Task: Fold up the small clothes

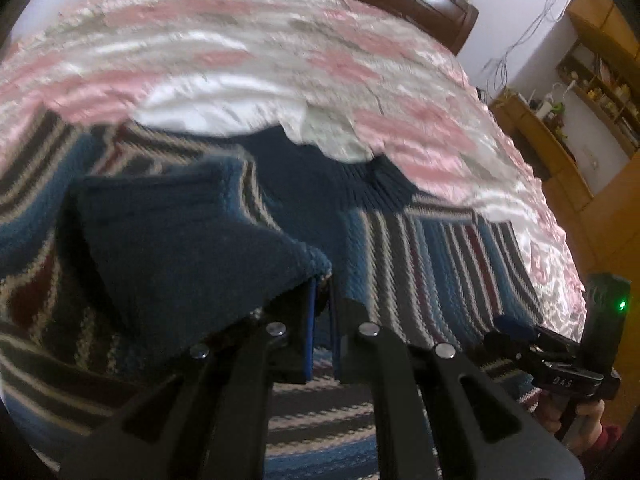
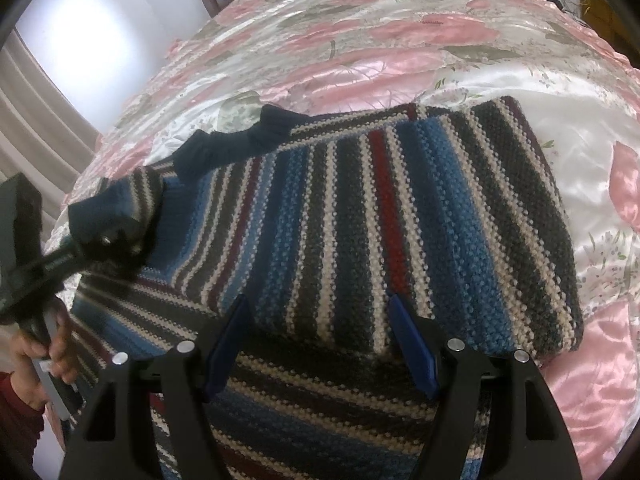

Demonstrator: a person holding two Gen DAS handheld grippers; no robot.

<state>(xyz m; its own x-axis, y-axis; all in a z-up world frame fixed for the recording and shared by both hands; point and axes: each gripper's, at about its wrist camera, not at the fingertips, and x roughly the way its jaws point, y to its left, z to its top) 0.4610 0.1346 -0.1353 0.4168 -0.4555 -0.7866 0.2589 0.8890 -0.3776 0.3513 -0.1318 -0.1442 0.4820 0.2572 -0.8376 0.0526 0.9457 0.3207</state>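
The left gripper (image 1: 322, 280) was clamped on the navy cuff (image 1: 192, 232) of the striped sweater (image 2: 360, 216), lifting the sleeve, likely to fold it across the body. The right gripper (image 2: 318, 320) hung spread apart, empty, over the sweater on the floral bedspread (image 2: 360, 40). Only its view showed the sweater's squared, folded right side.

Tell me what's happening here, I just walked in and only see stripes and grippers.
A person is folding a striped knit sweater on a bed with a pink floral bedspread, using a handheld gripper in each hand. The left gripper is shut on the sweater's dark blue cuff, lifting the sleeve over the body. The right gripper hovers open above the sweater, holding nothing. The fold is only partly done.
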